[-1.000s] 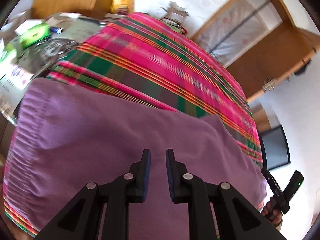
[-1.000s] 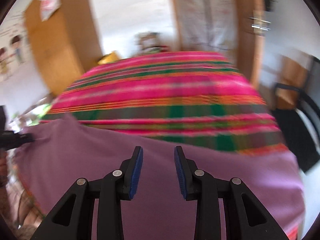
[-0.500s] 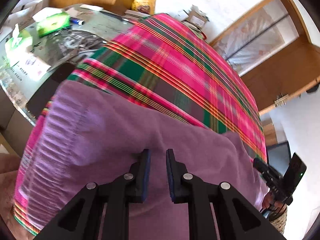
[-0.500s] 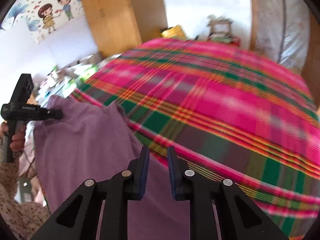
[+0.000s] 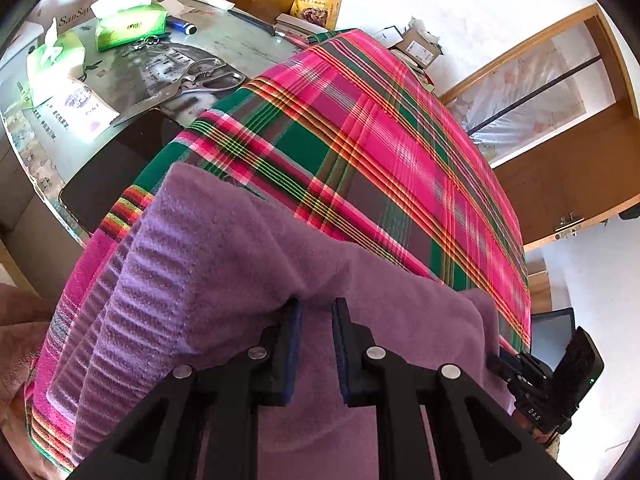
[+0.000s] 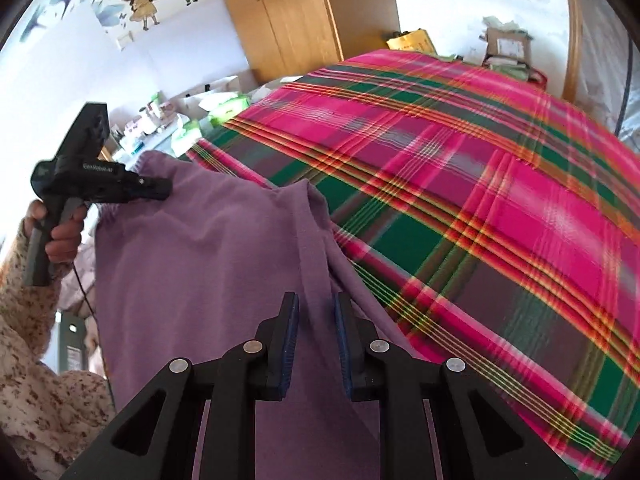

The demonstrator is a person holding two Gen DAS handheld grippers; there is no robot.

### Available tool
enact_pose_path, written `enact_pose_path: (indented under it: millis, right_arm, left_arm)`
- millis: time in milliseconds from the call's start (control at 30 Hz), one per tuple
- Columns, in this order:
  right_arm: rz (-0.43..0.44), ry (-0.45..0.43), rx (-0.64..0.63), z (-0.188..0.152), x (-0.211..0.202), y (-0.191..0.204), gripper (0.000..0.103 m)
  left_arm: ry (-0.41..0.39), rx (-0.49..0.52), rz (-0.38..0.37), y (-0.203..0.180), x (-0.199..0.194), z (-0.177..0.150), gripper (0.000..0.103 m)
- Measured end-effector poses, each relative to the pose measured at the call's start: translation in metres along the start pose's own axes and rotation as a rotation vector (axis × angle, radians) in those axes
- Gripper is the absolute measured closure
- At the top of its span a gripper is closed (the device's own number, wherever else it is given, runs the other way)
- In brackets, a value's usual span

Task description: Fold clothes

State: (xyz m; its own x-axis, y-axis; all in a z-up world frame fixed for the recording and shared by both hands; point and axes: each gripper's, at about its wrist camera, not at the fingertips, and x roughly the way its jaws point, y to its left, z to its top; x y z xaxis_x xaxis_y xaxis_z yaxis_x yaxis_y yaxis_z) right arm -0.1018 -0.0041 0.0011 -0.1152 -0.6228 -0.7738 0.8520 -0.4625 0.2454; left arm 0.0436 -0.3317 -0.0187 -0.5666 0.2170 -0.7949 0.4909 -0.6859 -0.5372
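Note:
A purple knit garment [image 5: 224, 264] with a ribbed hem hangs over the near edge of a bed covered in pink and green plaid cloth [image 5: 380, 140]. My left gripper [image 5: 316, 316] is shut on the garment's upper edge, with fabric pinched between its blue pads. My right gripper [image 6: 316, 312] is shut on a raised fold of the same garment [image 6: 200, 264]. The left gripper also shows in the right wrist view [image 6: 120, 190], held at the garment's far corner. The right gripper also shows in the left wrist view [image 5: 520, 368] at the garment's right edge.
A glass table [image 5: 240, 44] left of the bed holds tissue packs [image 5: 128, 24], scissors [image 5: 200, 80] and a dark tablet [image 5: 112, 168]. A wooden wardrobe [image 6: 304, 12] stands behind. Boxes [image 6: 504, 48] sit past the bed's far end. A door [image 5: 560, 168] is at the right.
Both grippers have closed from open onto the garment. Its top edge has lifted and bunched into folds. The right view has swung left.

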Motion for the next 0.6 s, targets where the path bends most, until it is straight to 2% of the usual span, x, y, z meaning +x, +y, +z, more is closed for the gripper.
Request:
enact_pose_path:
  millis: [133, 167, 200, 300, 400, 600]
  right_arm:
    - [0.014, 0.013, 0.01, 0.005, 0.009, -0.001, 0.085]
    - [0.028, 0.005, 0.008, 0.006, 0.007, 0.001, 0.088]
    - [0.055, -0.006, -0.004, 0.007, 0.003, 0.005, 0.098]
    - [0.125, -0.03, -0.027, 0.007, -0.008, 0.016, 0.098]
    - [0.154, -0.01, -0.035, 0.007, -0.009, 0.021, 0.099]
    - [0.236, -0.046, -0.006, 0.01, -0.02, 0.017, 0.099]
  left_arm:
    - [0.003, -0.007, 0.001, 0.0, 0.001, 0.002, 0.087]
    - [0.004, -0.01, 0.001, 0.0, 0.001, 0.002, 0.087]
    - [0.004, -0.011, 0.001, 0.0, 0.001, 0.002, 0.087]
    - [0.005, -0.015, 0.002, 0.0, 0.002, 0.004, 0.087]
    - [0.005, -0.015, 0.008, -0.001, 0.003, 0.005, 0.087]
    - [0.003, -0.027, 0.004, 0.0, 0.003, 0.005, 0.087]
